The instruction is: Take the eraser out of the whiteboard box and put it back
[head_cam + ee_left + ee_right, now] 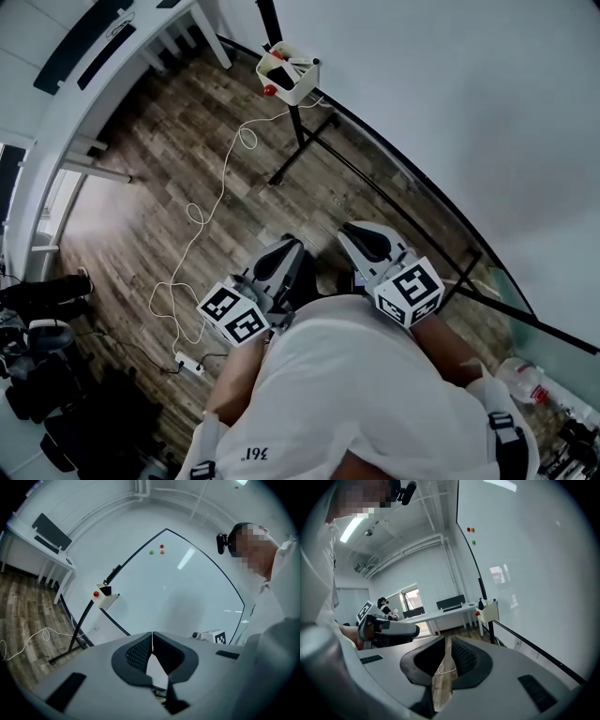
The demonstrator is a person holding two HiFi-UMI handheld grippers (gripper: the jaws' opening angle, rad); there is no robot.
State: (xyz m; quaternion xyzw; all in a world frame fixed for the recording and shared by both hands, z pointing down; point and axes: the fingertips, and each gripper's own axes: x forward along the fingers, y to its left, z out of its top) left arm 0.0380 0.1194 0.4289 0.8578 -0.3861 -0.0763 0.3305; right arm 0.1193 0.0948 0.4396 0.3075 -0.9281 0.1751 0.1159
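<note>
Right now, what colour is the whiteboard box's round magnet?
Red magnet, clearest in the left gripper view.

- The grey plastic left gripper [289, 246], carrying a black-and-white marker cube, is pointing up-frame at the head view's lower centre, its jaws meeting at the tips and gripping nothing.
- The matching grey right gripper [354, 231] is sitting just right of it, its jaws standing a narrow slit apart.

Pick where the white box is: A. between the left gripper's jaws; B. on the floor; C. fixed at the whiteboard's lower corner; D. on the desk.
C: the box hangs on the frame at the whiteboard's lower corner, above the floor.
</note>
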